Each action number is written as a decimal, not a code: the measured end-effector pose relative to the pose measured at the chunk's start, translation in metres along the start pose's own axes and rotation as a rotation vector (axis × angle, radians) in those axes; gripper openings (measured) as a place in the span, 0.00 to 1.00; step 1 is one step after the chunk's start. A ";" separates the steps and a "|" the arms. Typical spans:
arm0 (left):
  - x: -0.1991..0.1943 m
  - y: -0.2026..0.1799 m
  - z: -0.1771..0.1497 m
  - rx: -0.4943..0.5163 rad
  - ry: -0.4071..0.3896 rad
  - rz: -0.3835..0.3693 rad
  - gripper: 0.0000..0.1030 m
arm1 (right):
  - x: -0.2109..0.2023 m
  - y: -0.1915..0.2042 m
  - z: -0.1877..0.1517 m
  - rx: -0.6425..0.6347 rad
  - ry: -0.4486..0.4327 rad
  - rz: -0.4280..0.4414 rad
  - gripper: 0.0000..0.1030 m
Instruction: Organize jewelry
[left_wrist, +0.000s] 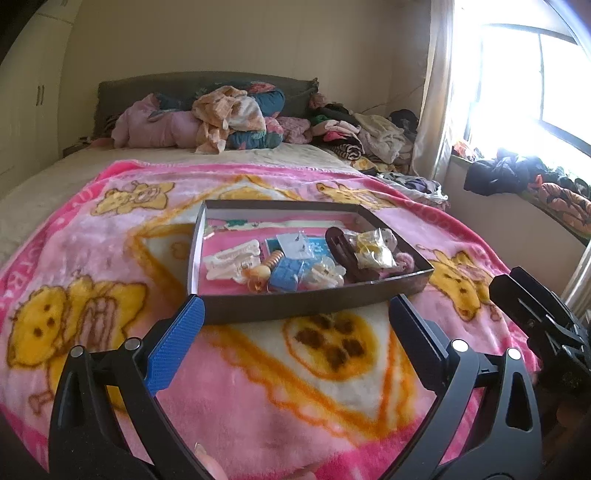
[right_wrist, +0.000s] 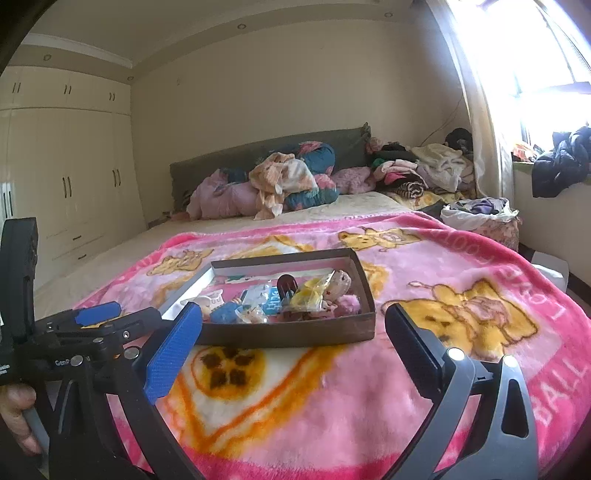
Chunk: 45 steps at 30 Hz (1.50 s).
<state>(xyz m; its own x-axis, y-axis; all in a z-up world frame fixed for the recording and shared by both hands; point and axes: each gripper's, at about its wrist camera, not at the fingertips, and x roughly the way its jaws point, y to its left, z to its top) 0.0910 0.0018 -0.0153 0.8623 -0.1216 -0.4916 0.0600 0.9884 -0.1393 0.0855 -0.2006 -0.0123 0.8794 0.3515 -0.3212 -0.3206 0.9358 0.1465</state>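
Left wrist view: left hand-held gripper (left_wrist: 295, 310), fingers spread wide, nothing held, above pink cartoon blanket (left_wrist: 258, 406). Dark shallow box (left_wrist: 314, 304) at 12 o'clock, just beyond the fingertips, resting on the blanket. Contents: white hair clip (left_wrist: 231, 260), brown hair clip (left_wrist: 347, 254), blue packet (left_wrist: 284, 277), yellow-filled clear bag (left_wrist: 373, 251). Right hand-held gripper (left_wrist: 543, 325) at 3 o'clock.

Right wrist view: right hand-held gripper (right_wrist: 293, 317), fingers wide apart, empty. Same box (right_wrist: 295, 334) at 12 o'clock. Left hand-held gripper at 9 o'clock, one blue pad (right_wrist: 98, 312) visible, its opening cannot be told here. Clothes pile (right_wrist: 280, 184) at the headboard.
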 end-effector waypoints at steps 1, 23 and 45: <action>-0.001 0.000 -0.002 0.000 -0.004 0.002 0.89 | -0.001 0.001 -0.001 -0.007 0.001 0.000 0.94; -0.020 -0.005 -0.026 0.007 -0.049 0.061 0.89 | -0.021 0.006 -0.022 -0.037 -0.031 -0.014 0.94; -0.022 -0.002 -0.022 0.007 -0.059 0.067 0.89 | -0.019 0.009 -0.023 -0.058 -0.024 -0.011 0.94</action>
<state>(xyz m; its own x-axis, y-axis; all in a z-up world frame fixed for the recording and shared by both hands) 0.0611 0.0009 -0.0236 0.8924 -0.0498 -0.4485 0.0042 0.9948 -0.1020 0.0576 -0.1984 -0.0269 0.8908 0.3415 -0.2998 -0.3304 0.9397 0.0885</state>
